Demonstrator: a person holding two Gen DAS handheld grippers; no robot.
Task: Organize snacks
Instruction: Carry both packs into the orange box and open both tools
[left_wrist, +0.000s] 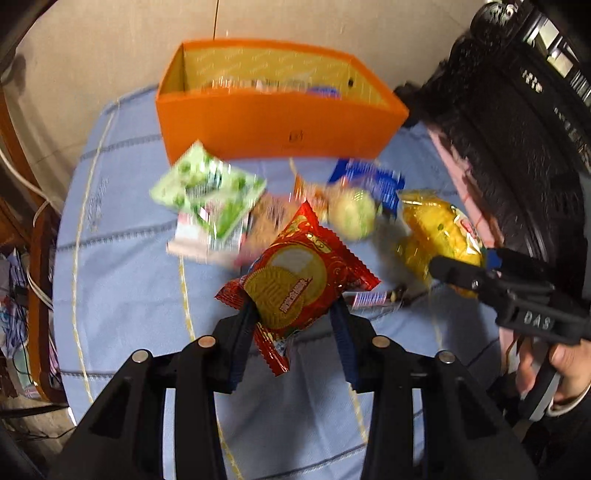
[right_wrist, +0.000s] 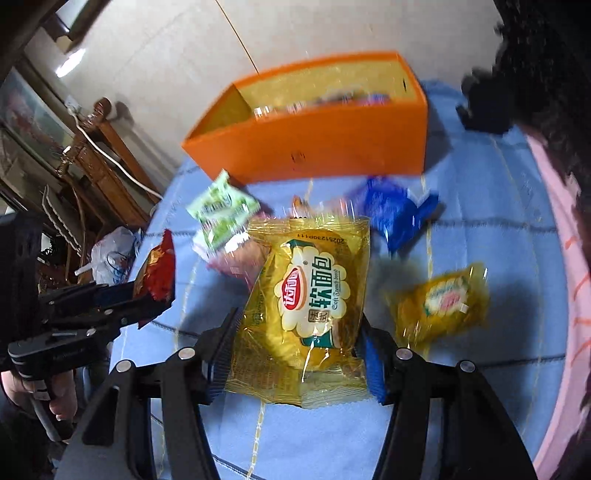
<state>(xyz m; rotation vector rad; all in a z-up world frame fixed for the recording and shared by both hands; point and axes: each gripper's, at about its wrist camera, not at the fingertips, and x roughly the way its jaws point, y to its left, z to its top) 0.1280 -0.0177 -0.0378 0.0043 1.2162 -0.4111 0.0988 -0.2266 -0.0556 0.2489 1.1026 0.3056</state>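
Observation:
My left gripper (left_wrist: 295, 314) is shut on a red biscuit packet (left_wrist: 295, 273) and holds it above the blue cloth; both also show at the left of the right wrist view (right_wrist: 157, 273). My right gripper (right_wrist: 295, 332) is shut on a yellow soft bread packet (right_wrist: 314, 302), lifted off the cloth; it also shows in the left wrist view (left_wrist: 443, 229). An orange box (left_wrist: 273, 122) (right_wrist: 317, 144) stands at the back, with several snacks inside. Loose snacks lie in front of it: a green packet (left_wrist: 207, 192) (right_wrist: 221, 210), a blue packet (left_wrist: 369, 177) (right_wrist: 395, 210) and a second yellow packet (right_wrist: 443, 299).
The table has a light blue cloth (left_wrist: 129, 258) (right_wrist: 498, 240). A dark furry thing (left_wrist: 498, 129) and a pink edge (right_wrist: 569, 258) lie along the right. Wooden furniture and cables (right_wrist: 96, 147) stand at the left, by a beige wall.

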